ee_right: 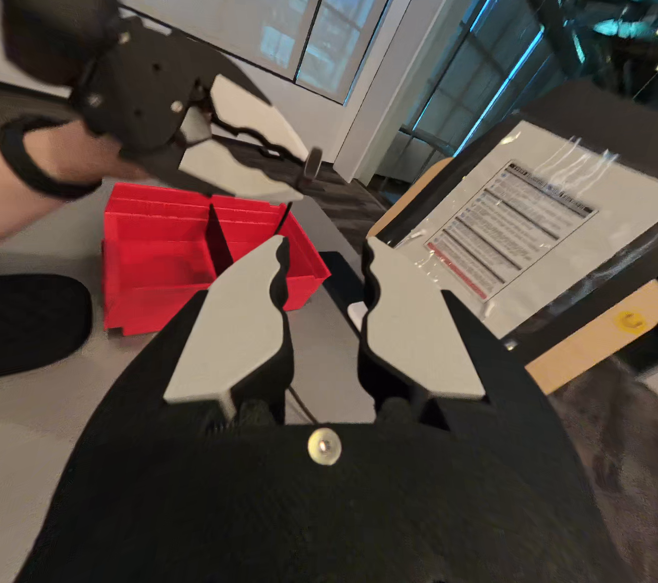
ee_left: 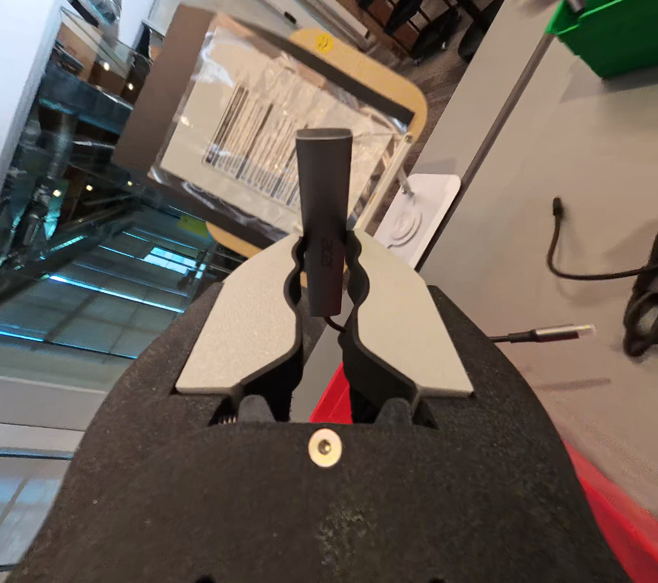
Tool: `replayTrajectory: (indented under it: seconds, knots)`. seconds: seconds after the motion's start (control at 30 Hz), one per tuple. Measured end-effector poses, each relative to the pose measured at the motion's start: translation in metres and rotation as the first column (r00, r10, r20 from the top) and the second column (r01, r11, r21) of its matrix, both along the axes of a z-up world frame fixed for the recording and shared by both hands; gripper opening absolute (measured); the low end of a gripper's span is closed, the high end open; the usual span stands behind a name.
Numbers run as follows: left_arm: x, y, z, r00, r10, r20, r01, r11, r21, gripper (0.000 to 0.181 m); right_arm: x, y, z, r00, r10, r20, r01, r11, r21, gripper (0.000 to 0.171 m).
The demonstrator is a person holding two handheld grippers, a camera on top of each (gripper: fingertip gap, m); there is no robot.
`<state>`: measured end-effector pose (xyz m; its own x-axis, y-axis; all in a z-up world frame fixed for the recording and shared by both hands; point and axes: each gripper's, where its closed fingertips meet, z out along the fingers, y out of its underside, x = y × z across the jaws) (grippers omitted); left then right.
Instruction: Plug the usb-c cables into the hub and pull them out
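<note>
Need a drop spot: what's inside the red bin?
The red bin has a black divider; the left compartment looks empty. A thin black cable dips toward the right one, whose floor the right gripper hides.

On my right-hand feed I see a red bin (ee_right: 213, 266) sitting on the grey tabletop (ee_right: 53, 423), split by a dark divider (ee_right: 219, 245) into two compartments, with a black rounded pad (ee_right: 39, 320) just beside it at the left edge. Beyond the table's far edge I make out a laminated printed sheet (ee_right: 512, 220) on a tilted board, and a yellow round sticker (ee_right: 628, 320) on that board's tan border. My left feed adds a green bin (ee_left: 612, 28) at the upper right and a white plate (ee_left: 416, 213) standing off the table's edge.
</note>
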<state>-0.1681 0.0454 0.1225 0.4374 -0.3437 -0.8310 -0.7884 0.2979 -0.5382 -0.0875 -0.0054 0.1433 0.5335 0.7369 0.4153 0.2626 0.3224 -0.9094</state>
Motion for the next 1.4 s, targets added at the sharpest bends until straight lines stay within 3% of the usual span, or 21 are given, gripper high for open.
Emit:
replayTrajectory:
  seconds: [0.03, 0.13, 0.23, 0.33, 0.4, 0.5, 0.57, 0.67, 0.83, 0.93, 1.0, 1.03, 1.2, 1.4]
  knots:
    - [0.012, -0.006, -0.004, 1.0, 0.005, -0.013, -0.005, 1.0, 0.024, 0.021, -0.001, 0.003, -0.003, 1.0, -0.011, -0.005, 0.011, 1.0, -0.027, 0.043]
    - [0.042, -0.02, -0.014, 1.0, -0.016, -0.026, 0.018, 0.998, 0.062, 0.021, -0.004, 0.011, -0.013, 0.999, -0.052, 0.016, 0.053, 0.997, -0.055, 0.045]
    - [0.06, -0.027, -0.027, 0.997, -0.045, -0.056, 0.049, 0.997, 0.058, 0.021, -0.016, 0.011, -0.029, 1.0, 0.01, 0.026, -0.006, 0.988, -0.156, 0.045]
    - [0.063, -0.024, -0.032, 0.993, -0.014, -0.12, 0.028, 0.993, 0.117, 0.021, -0.019, 0.015, -0.043, 0.996, 0.04, 0.086, -0.023, 0.983, -0.185, 0.029]
    - [0.065, -0.027, -0.031, 0.995, -0.073, -0.068, 0.081, 0.988, 0.131, 0.022, -0.016, 0.016, -0.044, 0.992, 0.067, 0.103, -0.048, 0.983, -0.176, 0.02]
    - [0.064, -0.037, -0.031, 0.976, -0.207, 0.074, 0.209, 0.977, -0.034, 0.044, -0.002, 0.017, -0.038, 0.987, 0.051, 0.15, -0.039, 0.996, -0.082, 0.011]
    - [0.057, -0.04, -0.028, 0.953, -0.239, 0.184, 0.267, 0.952, -0.147, 0.061, 0.003, 0.002, -0.032, 0.97, 0.117, 0.215, -0.129, 0.991, 0.045, 0.01]
    - [0.057, -0.055, -0.025, 0.89, -0.36, 0.278, 0.421, 0.885, -0.201, 0.054, 0.008, -0.02, -0.028, 0.94, 0.18, 0.292, -0.235, 0.957, 0.168, 0.01]
    - [0.057, -0.057, -0.039, 0.873, -0.426, 0.236, 0.476, 0.85, -0.226, 0.048, 0.006, -0.053, -0.029, 0.881, 0.356, 0.312, -0.428, 0.88, 0.205, 0.011]
    - [0.067, -0.082, -0.041, 0.746, -0.584, 0.32, 0.662, 0.704, -0.258, 0.029, 0.008, -0.071, -0.024, 0.839, 0.474, 0.268, -0.532, 0.817, 0.221, 0.011]
    - [0.071, -0.105, -0.029, 0.619, -0.696, 0.363, 0.781, 0.595, -0.192, 0.008, 0.008, -0.078, -0.015, 0.819, 0.537, 0.203, -0.573, 0.786, 0.233, 0.011]
    - [0.072, -0.114, -0.023, 0.57, -0.734, 0.369, 0.816, 0.559, -0.148, 0.007, 0.009, -0.083, -0.011, 0.8, 0.578, 0.161, -0.6, 0.764, 0.24, 0.011]
    - [0.072, -0.135, 0.003, 0.457, -0.783, 0.423, 0.864, 0.504, 0.0, 0.01, 0.011, -0.091, 0.002, 0.698, 0.716, -0.015, -0.689, 0.678, 0.254, 0.011]
    - [0.068, -0.138, 0.012, 0.417, -0.766, 0.489, 0.877, 0.48, 0.004, 0.01, 0.01, -0.08, -0.002, 0.632, 0.763, -0.137, -0.728, 0.645, 0.233, 0.011]
